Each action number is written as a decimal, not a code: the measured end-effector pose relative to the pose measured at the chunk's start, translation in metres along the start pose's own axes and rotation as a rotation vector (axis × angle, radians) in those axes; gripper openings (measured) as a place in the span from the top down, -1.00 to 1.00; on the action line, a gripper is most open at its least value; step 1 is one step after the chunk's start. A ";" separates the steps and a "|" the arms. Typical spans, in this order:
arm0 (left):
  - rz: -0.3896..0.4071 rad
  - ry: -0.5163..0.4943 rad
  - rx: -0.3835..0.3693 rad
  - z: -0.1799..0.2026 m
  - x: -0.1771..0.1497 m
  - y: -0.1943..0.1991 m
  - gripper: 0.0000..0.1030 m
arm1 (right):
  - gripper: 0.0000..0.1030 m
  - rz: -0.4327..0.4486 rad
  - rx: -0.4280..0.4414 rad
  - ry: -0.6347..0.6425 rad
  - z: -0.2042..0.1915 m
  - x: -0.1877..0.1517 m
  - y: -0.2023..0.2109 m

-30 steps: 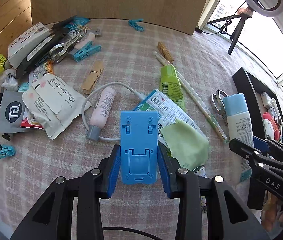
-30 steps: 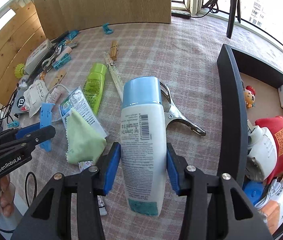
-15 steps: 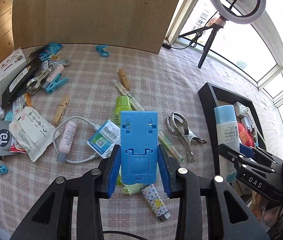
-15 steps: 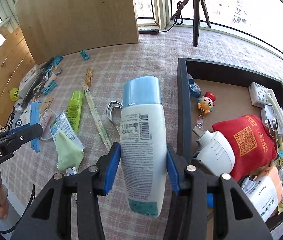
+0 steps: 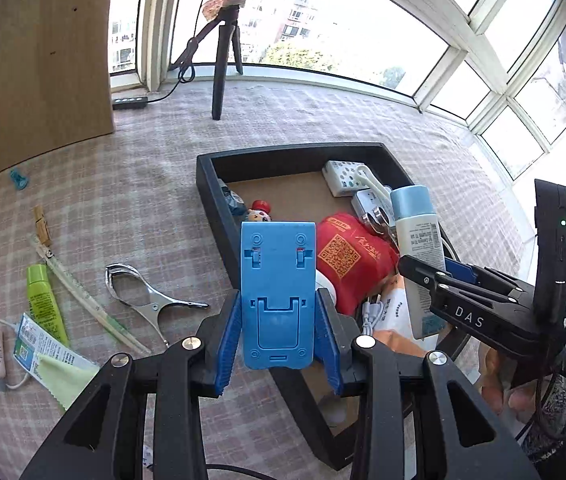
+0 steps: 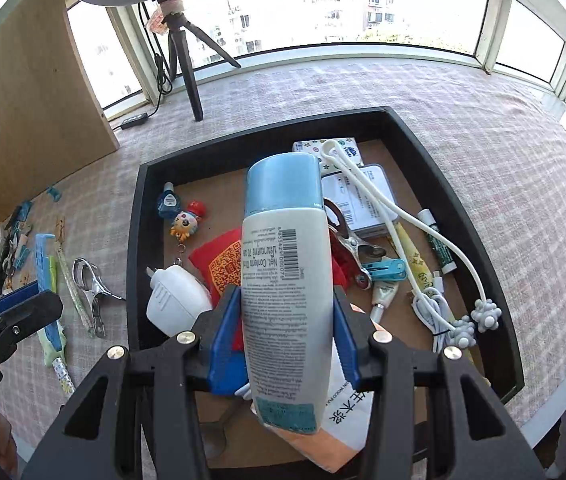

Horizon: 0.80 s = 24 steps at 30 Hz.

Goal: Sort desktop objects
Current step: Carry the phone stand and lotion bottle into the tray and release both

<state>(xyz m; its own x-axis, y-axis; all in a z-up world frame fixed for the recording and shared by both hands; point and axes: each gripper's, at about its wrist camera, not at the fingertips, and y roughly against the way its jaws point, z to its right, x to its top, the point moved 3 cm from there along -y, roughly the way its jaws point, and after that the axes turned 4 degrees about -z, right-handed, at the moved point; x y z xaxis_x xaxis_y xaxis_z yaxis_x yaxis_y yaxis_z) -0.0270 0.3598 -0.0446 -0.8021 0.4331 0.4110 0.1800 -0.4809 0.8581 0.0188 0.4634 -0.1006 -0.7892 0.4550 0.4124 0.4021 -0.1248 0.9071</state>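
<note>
Both grippers have swung from the cluttered checked tablecloth [image 5: 155, 216] to the black rectangular tray [image 6: 133, 240]. The left gripper [image 5: 279, 344] clamps a flat blue plastic phone stand [image 5: 278, 292] above the tray's near left wall. The right gripper [image 6: 285, 332] clamps a white lotion bottle with a pale-blue cap [image 6: 285, 280] above the tray's contents.

surface: checked tablecloth [image 5: 155, 208] | on it: black tray [image 6: 133, 240], metal clip [image 5: 143, 296], green tube [image 5: 43, 300]
</note>
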 end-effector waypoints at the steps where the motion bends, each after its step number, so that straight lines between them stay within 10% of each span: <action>1: -0.004 -0.018 -0.008 0.011 0.002 -0.003 0.34 | 0.16 0.002 -0.014 -0.013 0.009 0.000 0.002; 16: -0.022 -0.237 0.018 0.104 0.007 -0.026 0.33 | 0.16 0.028 -0.083 -0.128 0.072 -0.004 0.021; 19: -0.036 -0.260 0.038 0.110 0.004 -0.030 -0.19 | 0.13 0.033 -0.065 -0.133 0.072 -0.003 0.022; 24: -0.024 -0.271 0.051 0.111 0.001 -0.028 -0.28 | -0.06 0.055 -0.081 -0.141 0.070 -0.001 0.026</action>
<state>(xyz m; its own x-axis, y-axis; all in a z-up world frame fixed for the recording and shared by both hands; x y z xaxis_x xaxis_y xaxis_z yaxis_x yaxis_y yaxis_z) 0.0309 0.4586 -0.0343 -0.6262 0.6353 0.4521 0.1967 -0.4323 0.8800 0.0629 0.5213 -0.0834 -0.6915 0.5643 0.4509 0.3999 -0.2208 0.8896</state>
